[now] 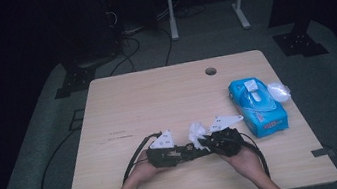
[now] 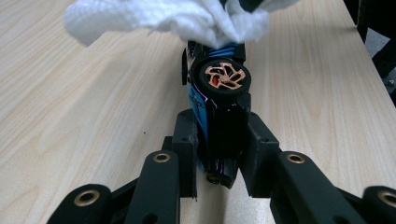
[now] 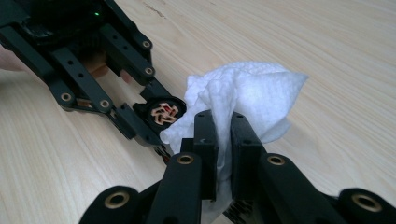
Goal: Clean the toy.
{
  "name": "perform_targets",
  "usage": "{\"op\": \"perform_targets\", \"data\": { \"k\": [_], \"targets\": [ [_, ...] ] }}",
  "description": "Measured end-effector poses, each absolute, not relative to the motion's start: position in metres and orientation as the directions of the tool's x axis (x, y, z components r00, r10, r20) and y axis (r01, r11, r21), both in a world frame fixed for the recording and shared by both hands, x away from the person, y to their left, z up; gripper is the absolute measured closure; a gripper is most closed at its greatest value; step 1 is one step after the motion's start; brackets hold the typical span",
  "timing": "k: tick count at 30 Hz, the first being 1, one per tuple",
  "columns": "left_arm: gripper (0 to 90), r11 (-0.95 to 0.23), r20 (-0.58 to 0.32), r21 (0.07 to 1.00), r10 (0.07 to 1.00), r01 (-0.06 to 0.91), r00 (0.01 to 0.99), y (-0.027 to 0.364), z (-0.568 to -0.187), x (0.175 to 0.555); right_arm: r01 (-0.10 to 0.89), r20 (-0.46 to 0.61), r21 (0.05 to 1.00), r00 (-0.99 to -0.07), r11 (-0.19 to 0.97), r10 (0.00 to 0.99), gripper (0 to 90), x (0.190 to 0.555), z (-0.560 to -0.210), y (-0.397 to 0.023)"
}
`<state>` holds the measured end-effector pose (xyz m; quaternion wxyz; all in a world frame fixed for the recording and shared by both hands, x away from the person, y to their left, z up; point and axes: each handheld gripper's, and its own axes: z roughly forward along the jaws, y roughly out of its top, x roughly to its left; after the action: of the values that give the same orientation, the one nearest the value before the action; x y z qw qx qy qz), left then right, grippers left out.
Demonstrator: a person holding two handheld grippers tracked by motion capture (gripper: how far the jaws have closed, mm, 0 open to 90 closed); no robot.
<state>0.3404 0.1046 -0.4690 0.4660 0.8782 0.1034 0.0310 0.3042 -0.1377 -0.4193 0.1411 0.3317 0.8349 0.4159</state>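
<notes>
- L tongs (image 2: pixel 219 154) pinch a blue/black toy car (image 2: pixel 217 100), lower centre of left gripper view; copper-spoked wheel faces cam.
- R tongs (image 3: pixel 223 140) pressed together on a white wet wipe (image 3: pixel 243 93), centre of right gripper view; wipe touches the car's far end.
- High view: both tongs meet at lower centre of wooden surface (image 1: pixel 156 96).
- Blue wipes pack (image 1: pixel 258 106) at right edge, well apart, w/ a clear wrapper (image 1: pixel 278 91) beside it.

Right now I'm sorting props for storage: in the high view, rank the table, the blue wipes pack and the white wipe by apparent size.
1. Table
2. Blue wipes pack
3. White wipe, crumpled and partly hidden by the right gripper.
</notes>
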Motion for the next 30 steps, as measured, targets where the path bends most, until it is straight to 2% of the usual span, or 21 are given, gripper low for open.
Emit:
{"op": "perform_targets", "data": {
  "k": [4, 10, 14, 17, 23, 30],
  "targets": [
    [70.5, -0.549, -0.038, 0.823, 0.208, 0.149, 0.977, 0.105, -0.469, 0.341, 0.452, 0.040, 0.793, -0.707, 0.408, 0.706, 82.9, 0.305, -0.419, -0.155],
    [70.4, -0.550, -0.037, 0.822, 0.209, 0.148, 0.977, 0.105, -0.469, 0.341, 0.451, 0.036, 0.789, -0.712, 0.418, 0.701, 83.0, 0.303, -0.418, -0.157],
    [70.5, -0.550, -0.037, 0.822, 0.207, 0.148, 0.978, 0.106, -0.469, 0.342, 0.465, 0.019, 0.787, -0.675, 0.405, 0.738, 83.0, 0.304, -0.418, -0.176],
    [70.4, -0.548, -0.039, 0.823, 0.208, 0.150, 0.977, 0.105, -0.469, 0.342, 0.491, 0.054, 0.793, -0.648, 0.362, 0.759, 82.9, 0.304, -0.419, -0.189],
    [70.4, -0.549, -0.039, 0.822, 0.211, 0.152, 0.977, 0.106, -0.469, 0.342, 0.458, 0.041, 0.798, -0.690, 0.392, 0.723, 82.9, 0.300, -0.419, -0.179],
    [70.5, -0.548, -0.039, 0.823, 0.211, 0.151, 0.977, 0.106, -0.469, 0.342, 0.524, 0.086, 0.788, -0.615, 0.324, 0.784, 82.9, 0.305, -0.423, -0.209]
  ]
}}
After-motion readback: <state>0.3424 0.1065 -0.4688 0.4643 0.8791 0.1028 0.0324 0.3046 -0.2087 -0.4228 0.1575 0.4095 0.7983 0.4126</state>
